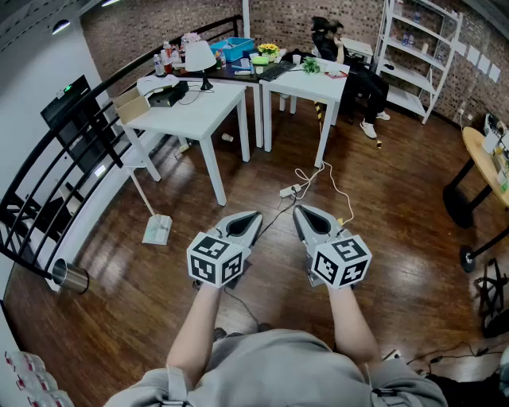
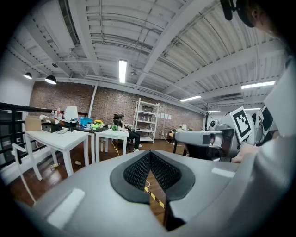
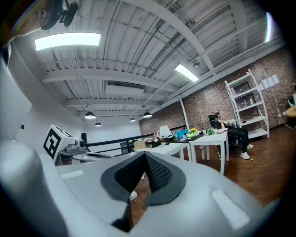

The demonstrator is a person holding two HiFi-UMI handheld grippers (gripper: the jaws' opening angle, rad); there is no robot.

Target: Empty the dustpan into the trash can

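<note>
Floor (image 1: 382, 230): dark, glossy wood planks, open across the middle of the room; white power strip (image 1: 289, 191) with its cable lying loose on it ahead of the grippers. Left gripper (image 1: 256, 215) and right gripper (image 1: 298, 210): held side by side at roughly waist height over the floor, both clenched, ribbed pads meeting at the tips, nothing between them, as the left gripper view (image 2: 149, 152) and right gripper view (image 3: 144, 153) confirm. Dustpan (image 1: 157, 230): pale, long-handled, standing on the floor just beside the near white table (image 1: 199, 115), handle leaning up towards it; well apart from both grippers. Trash can (image 1: 70, 277): bare metal cylinder, far left, at the foot of the black railing (image 1: 71, 159). Second white table (image 1: 306, 79): behind, cluttered; lamp (image 1: 199, 57) and blue bin (image 1: 235, 48) at the back. Person (image 1: 350, 56): seated at the rear. White shelving unit (image 1: 417, 48): against the brick wall (image 1: 278, 16). Round wooden table (image 1: 481, 151): right edge.
</note>
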